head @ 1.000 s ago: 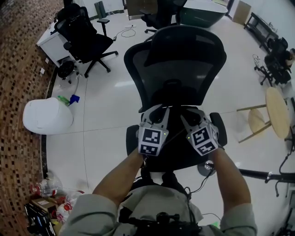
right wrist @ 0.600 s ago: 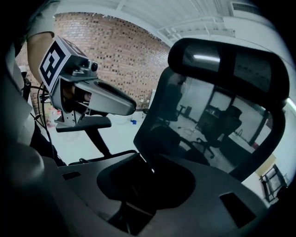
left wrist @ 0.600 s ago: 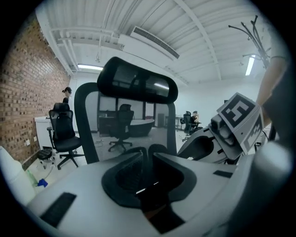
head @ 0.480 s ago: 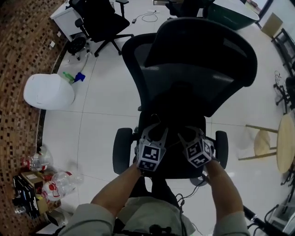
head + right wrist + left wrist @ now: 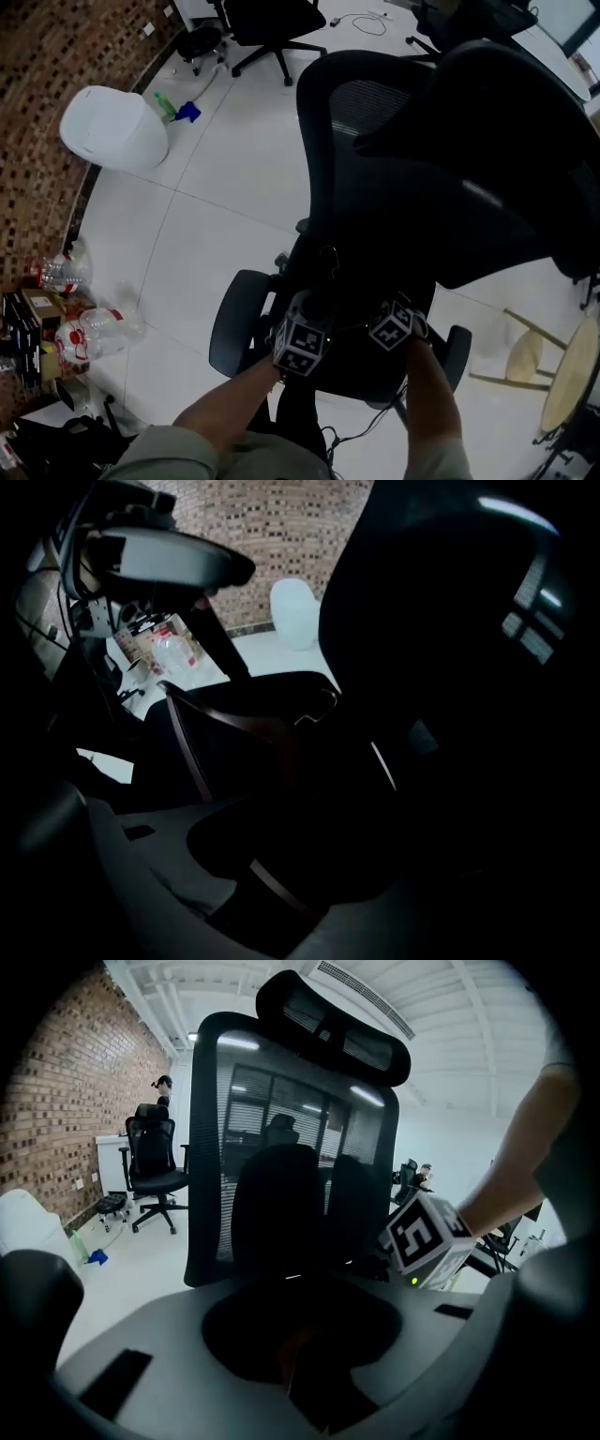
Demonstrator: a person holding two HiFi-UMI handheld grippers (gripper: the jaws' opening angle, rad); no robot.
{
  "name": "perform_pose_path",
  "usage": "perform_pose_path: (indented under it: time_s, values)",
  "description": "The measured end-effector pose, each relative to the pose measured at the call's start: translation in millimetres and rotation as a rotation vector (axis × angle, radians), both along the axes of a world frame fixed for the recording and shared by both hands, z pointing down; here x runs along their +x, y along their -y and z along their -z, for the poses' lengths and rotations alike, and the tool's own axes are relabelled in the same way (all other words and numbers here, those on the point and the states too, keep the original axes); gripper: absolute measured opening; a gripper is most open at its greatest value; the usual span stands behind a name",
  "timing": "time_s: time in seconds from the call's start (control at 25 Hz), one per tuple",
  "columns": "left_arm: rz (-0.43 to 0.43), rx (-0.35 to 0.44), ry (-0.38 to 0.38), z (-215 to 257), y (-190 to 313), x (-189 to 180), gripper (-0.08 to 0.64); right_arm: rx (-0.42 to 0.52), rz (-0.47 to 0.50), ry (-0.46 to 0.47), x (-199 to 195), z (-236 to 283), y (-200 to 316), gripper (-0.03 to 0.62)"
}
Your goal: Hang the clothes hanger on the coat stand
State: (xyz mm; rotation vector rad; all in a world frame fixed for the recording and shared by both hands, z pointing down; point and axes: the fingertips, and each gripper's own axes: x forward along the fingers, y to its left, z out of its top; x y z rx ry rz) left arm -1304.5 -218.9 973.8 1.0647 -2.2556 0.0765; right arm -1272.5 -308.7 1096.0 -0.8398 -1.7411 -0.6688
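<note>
— What kind of room is it?
— White floor, a brick wall on the left, and a black office chair in the middle.
— And the hanger?
— The dark wooden hanger is low over the chair seat, between the two grippers. The left gripper has its fingers closed on a brown piece of it. The right gripper has its fingers opening, with a hanger bar between them.
— Anything nearby?
— A white rounded container far left, and plastic bottles near left.
</note>
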Motion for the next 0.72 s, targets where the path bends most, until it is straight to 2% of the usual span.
perform_pose_path:
  time_s: [0.16,0.28,0.48,0.56,0.64,0.72]
  values:
    - [-0.011,-0.003,0.000,1.3,-0.7,-0.5,0.092,0.015,0.058,-0.137,21.1,-53.7,-6.6,0.179]
    - [-0.016,0.015,-0.007,-0.5,5.9,1.0,0.092,0.043,0.078,-0.160,19.1,-78.4,3.4,0.179]
    - [-0.044,0.000,-0.025,-11.0,7.2,8.0,0.092,0.055,0.113,-0.193,14.8,-87.7,10.5,0.179]
    - [-0.045,-0.005,-0.027,-13.2,7.6,9.0,0.091,0.042,0.112,-0.188,14.7,-85.7,9.3,0.162]
    - [-0.047,-0.014,-0.027,-14.3,7.8,11.1,0.084,0.046,0.127,-0.183,18.8,-79.4,3.8,0.091]
    - [-0.060,-0.019,-0.027,-12.8,8.4,17.0,0.080,0.076,0.127,-0.176,26.8,-76.8,0.7,0.061]
